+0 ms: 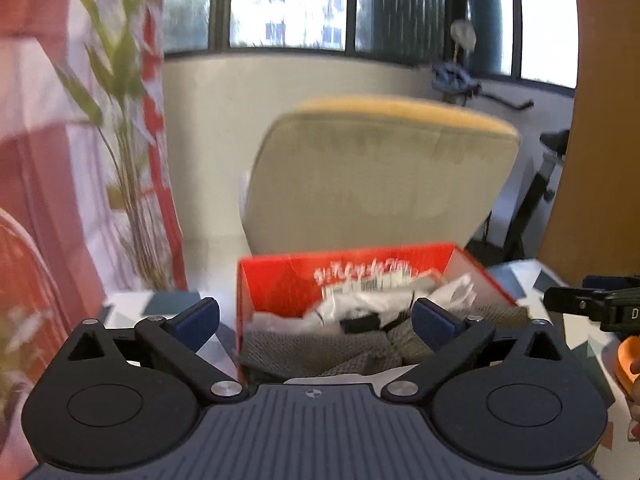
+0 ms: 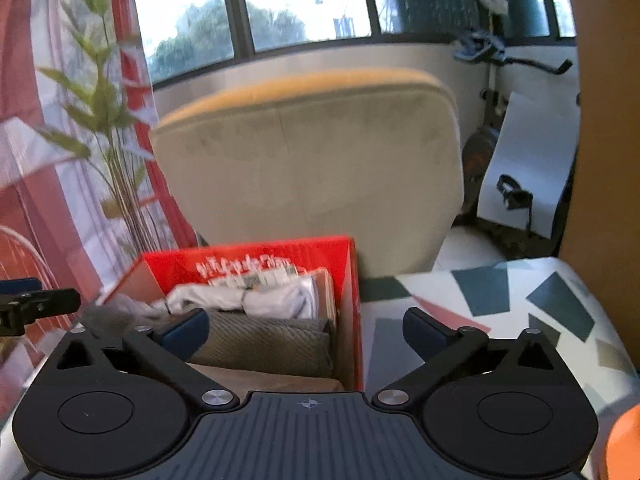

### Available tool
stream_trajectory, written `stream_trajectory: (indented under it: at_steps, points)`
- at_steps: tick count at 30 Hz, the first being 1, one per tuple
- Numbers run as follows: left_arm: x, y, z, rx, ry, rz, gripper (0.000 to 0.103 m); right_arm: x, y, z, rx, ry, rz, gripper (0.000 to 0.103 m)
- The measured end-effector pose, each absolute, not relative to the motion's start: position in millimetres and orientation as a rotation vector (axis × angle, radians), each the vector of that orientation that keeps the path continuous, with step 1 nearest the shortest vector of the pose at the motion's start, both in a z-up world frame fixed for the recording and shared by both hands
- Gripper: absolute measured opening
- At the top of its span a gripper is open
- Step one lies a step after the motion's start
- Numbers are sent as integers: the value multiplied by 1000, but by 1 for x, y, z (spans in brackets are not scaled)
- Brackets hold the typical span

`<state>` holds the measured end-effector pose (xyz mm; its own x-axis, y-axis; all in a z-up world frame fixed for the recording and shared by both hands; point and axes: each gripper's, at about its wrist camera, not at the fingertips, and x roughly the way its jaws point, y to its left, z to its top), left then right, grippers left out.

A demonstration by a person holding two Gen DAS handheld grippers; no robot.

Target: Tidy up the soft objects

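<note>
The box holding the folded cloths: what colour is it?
Red; the box shows best in the right wrist view.

light: daylight from blown-out windows (image 1: 288,4) | interior dim | blur: motion-smeared | edges: fisheye-bent

White print on red box (image 1: 348,276) blurred unreadable, grey cloth (image 1: 312,350) partly hidden behind left tool body

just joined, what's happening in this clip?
A person holds a claw in each hand over a red box on a patterned table, sorting soft items. The box already holds a folded grey cloth and a white bundle. The left claw and right claw are both open and empty, hovering at the near edge of the box. A beige chair stands behind.
</note>
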<state>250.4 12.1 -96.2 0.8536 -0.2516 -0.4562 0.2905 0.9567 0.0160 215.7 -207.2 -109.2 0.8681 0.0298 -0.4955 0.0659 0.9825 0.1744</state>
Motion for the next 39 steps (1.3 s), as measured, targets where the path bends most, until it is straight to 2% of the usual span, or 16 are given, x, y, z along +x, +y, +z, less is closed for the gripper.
stream_trajectory:
  at_steps: [5, 13, 20, 39]
  points:
    - [219, 12, -70, 41, 483, -271, 103, 183, -197, -80, 186, 483, -4, 103]
    - [150, 7, -31, 62, 405, -214, 103, 113, -170, -26, 146, 374, 42, 103]
    - [90, 16, 2, 21, 342, -212, 103, 55, -152, 15, 120, 354, -3, 103]
    - [6, 21, 38, 56, 277, -133, 103, -45, -130, 65, 63, 351, -77, 103]
